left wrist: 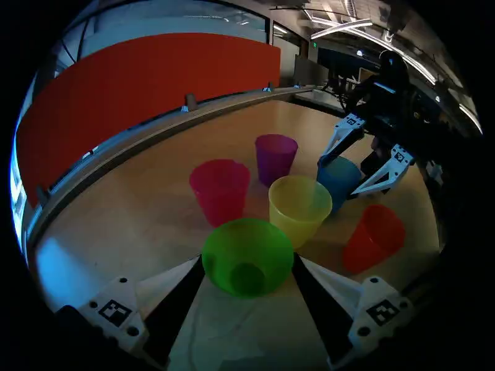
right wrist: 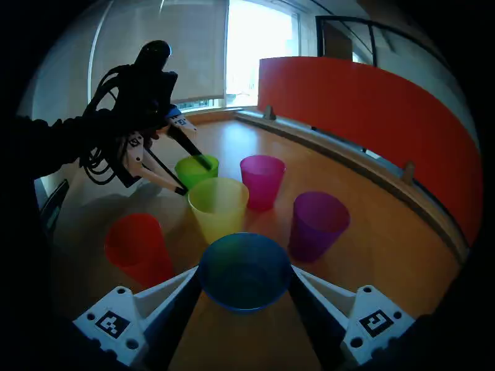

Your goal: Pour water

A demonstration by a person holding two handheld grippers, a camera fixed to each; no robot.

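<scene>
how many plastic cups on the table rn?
6: green translucent plastic cup between left gripper fingers; blue plastic cup between right gripper fingers; yellow plastic cup mid-cluster; pink plastic cup, purple plastic cup nearer the red wall panel; red plastic cup set apart. None apparently hidden.

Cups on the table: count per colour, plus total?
green cup: 1
blue cup: 1
yellow cup: 1
pink cup: 1
purple cup: 1
red cup: 1
Total: 6

blue cup (left wrist: pixel 340 175) partly behind yellow cup (left wrist: pixel 300 209)
</scene>
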